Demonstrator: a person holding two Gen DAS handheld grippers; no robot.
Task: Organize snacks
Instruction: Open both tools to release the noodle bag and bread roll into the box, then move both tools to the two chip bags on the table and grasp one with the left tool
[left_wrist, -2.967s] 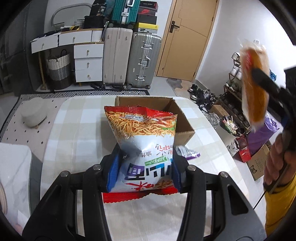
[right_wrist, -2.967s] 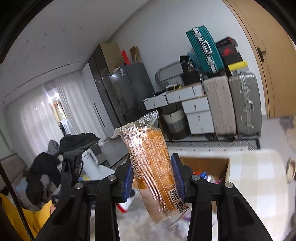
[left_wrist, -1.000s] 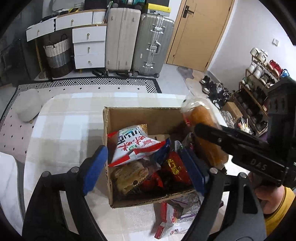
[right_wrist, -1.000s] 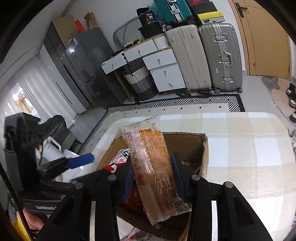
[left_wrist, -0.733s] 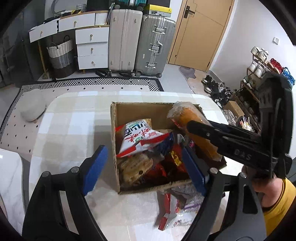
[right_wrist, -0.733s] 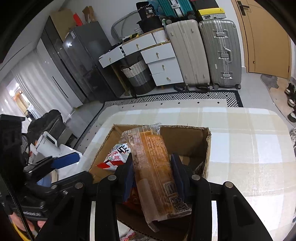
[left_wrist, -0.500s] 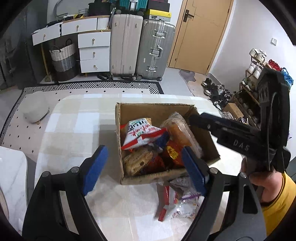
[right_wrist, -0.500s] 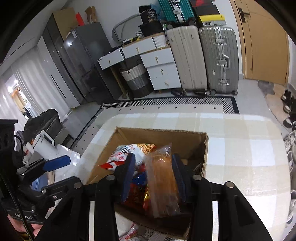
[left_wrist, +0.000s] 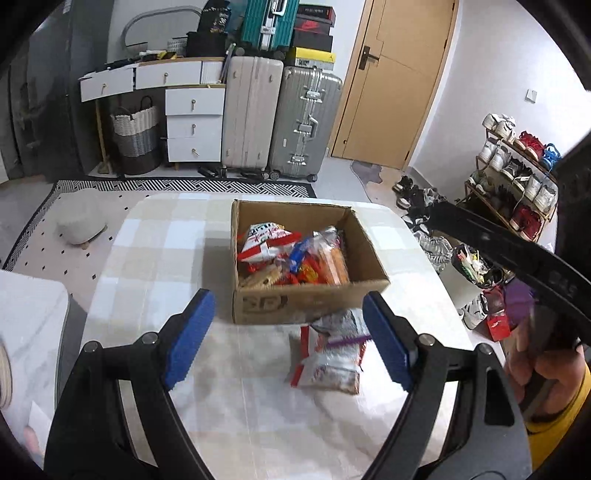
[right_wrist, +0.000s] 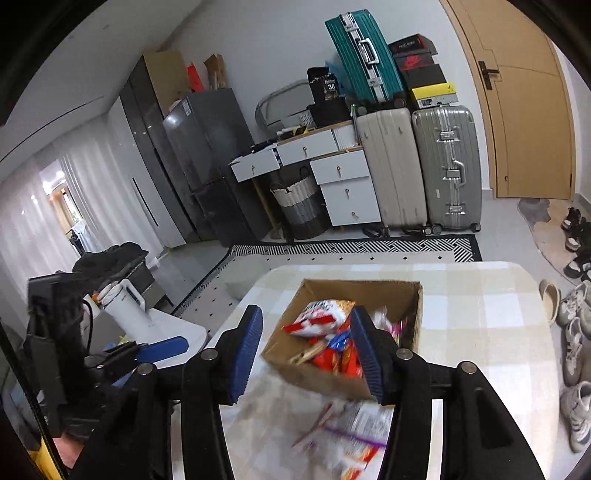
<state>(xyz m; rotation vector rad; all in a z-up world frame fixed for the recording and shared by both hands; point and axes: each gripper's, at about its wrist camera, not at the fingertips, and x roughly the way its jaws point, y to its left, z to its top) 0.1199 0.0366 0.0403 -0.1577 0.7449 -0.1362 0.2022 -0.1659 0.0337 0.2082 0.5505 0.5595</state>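
your left gripper (left_wrist: 284, 338), black with blue pads, hangs empty with its jaws wide apart, above the near part of the checked beige-and-white tablecloth (left_wrist: 155, 266). the open brown cardboard box (left_wrist: 310, 299) sits mid-table, well in from the far edge, packed with bright snack bags. the one that matters now is the white-and-red foil snack packet (left_wrist: 330, 356) lying flat on the cloth, touching the box's near wall. it lies ahead of your left gripper and towards its right pad, long axis running roughly from the box towards the near edge. your right gripper (right_wrist: 306, 356) has nothing between its blue pads and its jaws are opening; from its view the packet (right_wrist: 354, 432) is blurred, low and just right of centre. either hand looks about as near; i'd guess the left is better lined up.

three seconds ago your left gripper clamped a noodle bag and your right a long orange wrapped cake; both now lie in the box, and both grippers have pulled back and up.
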